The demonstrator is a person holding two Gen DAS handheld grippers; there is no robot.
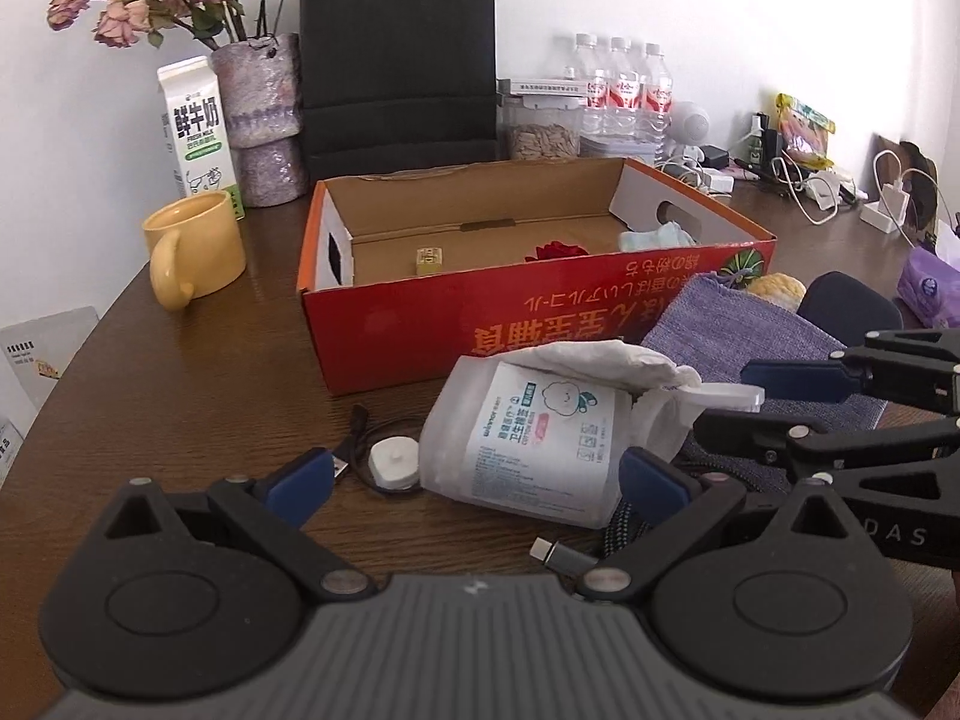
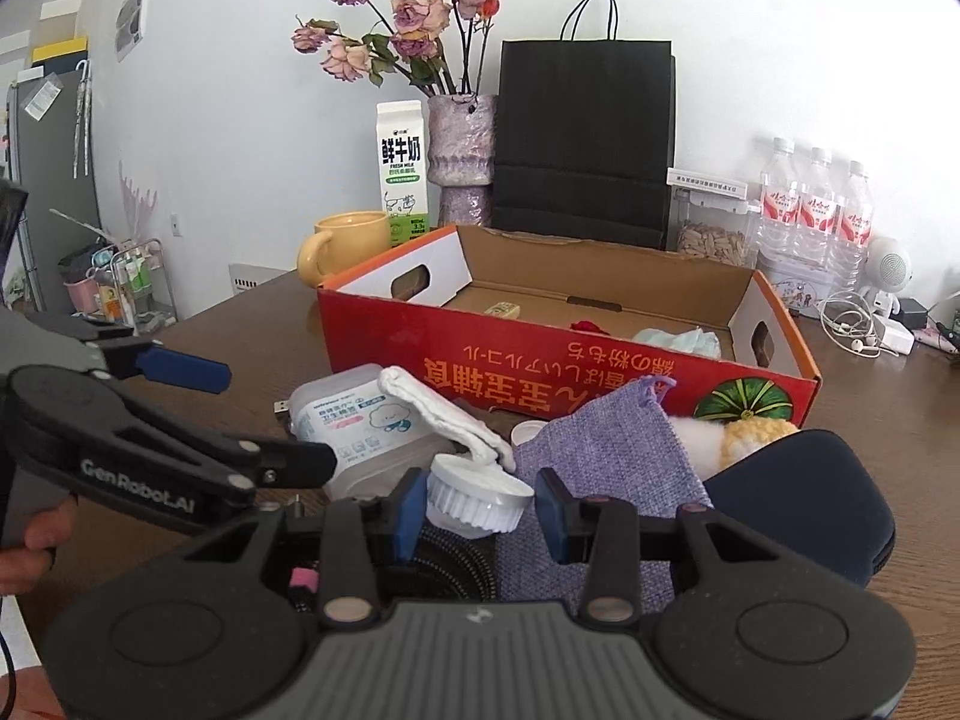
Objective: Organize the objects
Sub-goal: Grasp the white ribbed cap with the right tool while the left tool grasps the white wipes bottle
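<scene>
An open red cardboard box [image 1: 420,324] [image 2: 540,360] stands mid-table, holding a small yellow item [image 1: 429,257], a red flower [image 1: 555,252] and a pale blue cloth [image 1: 657,237]. In front of it lies a clear cotton-swab box [image 1: 528,450] [image 2: 360,420] with a white cloth [image 1: 606,360] [image 2: 444,408] draped over it. My left gripper [image 1: 474,483] is open, its fingers either side of the swab box. My right gripper [image 2: 477,510] [image 1: 756,408] has its jaws around a round white brush [image 2: 477,501] [image 1: 729,395]; contact is unclear.
A purple knit pouch [image 2: 600,456], a yellow-white fluffy ball [image 2: 744,438] and a dark blue case [image 2: 804,504] lie right. A white puck with cable [image 1: 393,462] and a USB plug [image 1: 558,555] lie near. Behind stand a yellow mug [image 1: 198,246], milk carton [image 1: 198,138], vase [image 1: 261,120], black bag [image 1: 399,60] and water bottles [image 1: 624,90].
</scene>
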